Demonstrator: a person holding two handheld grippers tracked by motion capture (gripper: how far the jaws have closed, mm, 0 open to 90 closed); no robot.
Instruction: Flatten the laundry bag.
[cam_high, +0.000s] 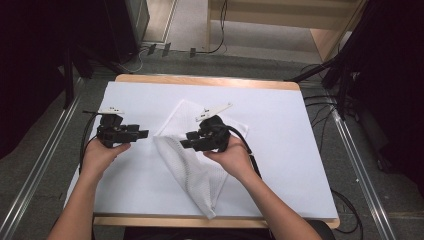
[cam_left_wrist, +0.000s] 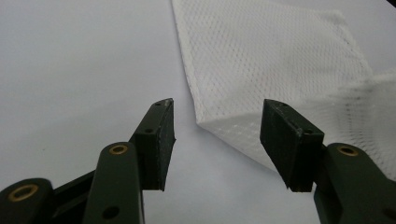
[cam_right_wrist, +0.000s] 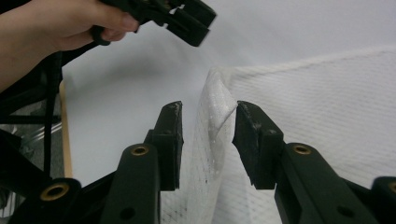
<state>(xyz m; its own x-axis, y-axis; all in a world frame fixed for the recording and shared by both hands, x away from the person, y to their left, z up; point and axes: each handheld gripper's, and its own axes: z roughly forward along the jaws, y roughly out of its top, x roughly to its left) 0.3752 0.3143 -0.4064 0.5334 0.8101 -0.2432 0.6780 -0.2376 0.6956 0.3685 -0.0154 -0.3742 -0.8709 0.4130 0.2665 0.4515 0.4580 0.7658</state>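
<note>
Here, a table (cam_high: 310, 86) with pale wooden edges is covered by a smooth white sheet (cam_high: 285, 150), and it is flanked on both sides by grey floor with metal rails (cam_high: 360, 165); dark stands and black cables (cam_high: 320, 107) are seen beyond the far right corner, and light wooden furniture (cam_high: 330, 30) stands behind the table. A white mesh cloth (cam_high: 192, 170) is spread on the sheet, its weave finely perforated, its hems stitched, and one long pointed end is drawn toward the near table edge. The left gripper (cam_high: 142, 134), black and blocky with brass-coloured pivot pins visible in the left gripper view, is held in the left hand (cam_high: 102, 152) just beside the cloth's left fold; its jaws are spread wide with nothing between them, and a folded corner of the cloth lies just ahead of the gap, not touched by it. The right gripper (cam_high: 186, 144) is held in the right hand (cam_high: 230, 155) above the cloth, pointing toward the left gripper. In the right gripper view its jaws are parted, and a raised, bunched fold of mesh stands between them, close against the right pad; whether it is pinched cannot be told.
</note>
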